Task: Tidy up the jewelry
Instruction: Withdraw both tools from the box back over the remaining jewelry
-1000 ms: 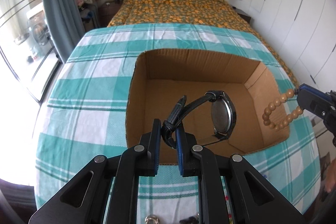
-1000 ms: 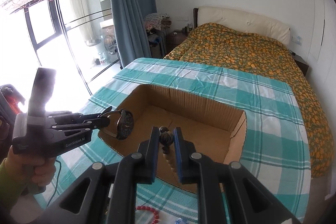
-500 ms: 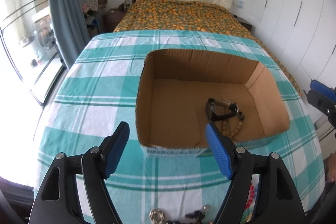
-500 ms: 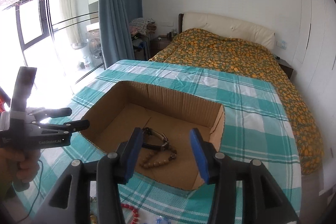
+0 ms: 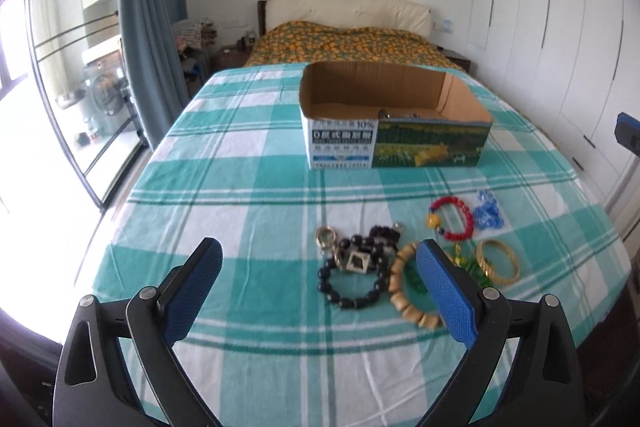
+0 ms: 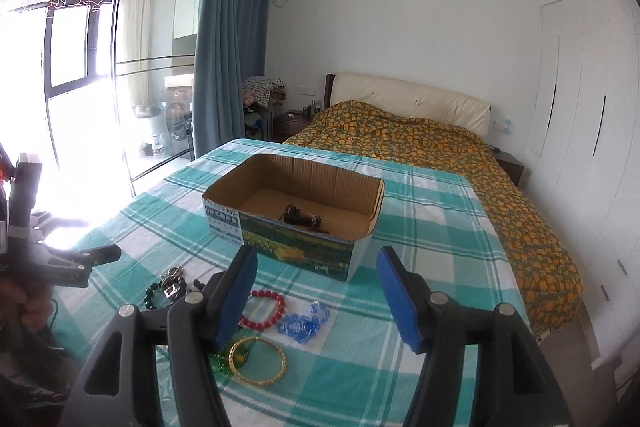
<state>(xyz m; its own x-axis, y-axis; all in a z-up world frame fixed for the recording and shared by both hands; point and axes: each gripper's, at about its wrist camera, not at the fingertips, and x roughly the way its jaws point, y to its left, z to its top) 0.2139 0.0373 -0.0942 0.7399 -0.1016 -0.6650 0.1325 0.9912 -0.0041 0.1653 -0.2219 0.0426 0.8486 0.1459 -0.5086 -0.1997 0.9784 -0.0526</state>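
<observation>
**A:** Start big. What is the layout?

**B:** A table under a teal-and-white checked cloth point(image 5: 248, 171), with a bed beyond it. On the cloth stands an open cardboard box point(image 6: 304, 227), its printed side facing us. Inside, on the floor of the box, lies a dark wristwatch point(image 6: 302, 218); anything else down there is too hidden to name.

**A:** And the jewelry not yet put away?

**B:** It lies in a loose cluster on the cloth, nearer us than the box and apart from it. From the left wrist view: a black bead bracelet point(image 5: 352, 283) tangled with a metal keyring piece point(image 5: 327, 235), a pale wooden bead bracelet point(image 5: 408, 291) just beside it, a red bead bracelet point(image 5: 452, 219), a heap of blue crystal beads point(image 5: 486, 213), a gold bangle point(image 5: 498, 261), and something green point(image 5: 472, 269) half under the bangle.

**A:** The grippers?

**B:** The left gripper point(image 5: 320, 291) hangs above the near end of the cluster, its jaws spreading wide with nothing pinched. The right gripper point(image 6: 316, 297) has its jaws parting too, also empty, with the red bracelet and blue beads showing below.

**A:** So which step is this?

**B:** I judge it a reach for the next pieces, with both hands free. The next move calls for each gripper to dip to one item. The black bracelet suits the left, though the keyring may drag along. The bangle lies flat, so the right would need to catch its rim.
</observation>
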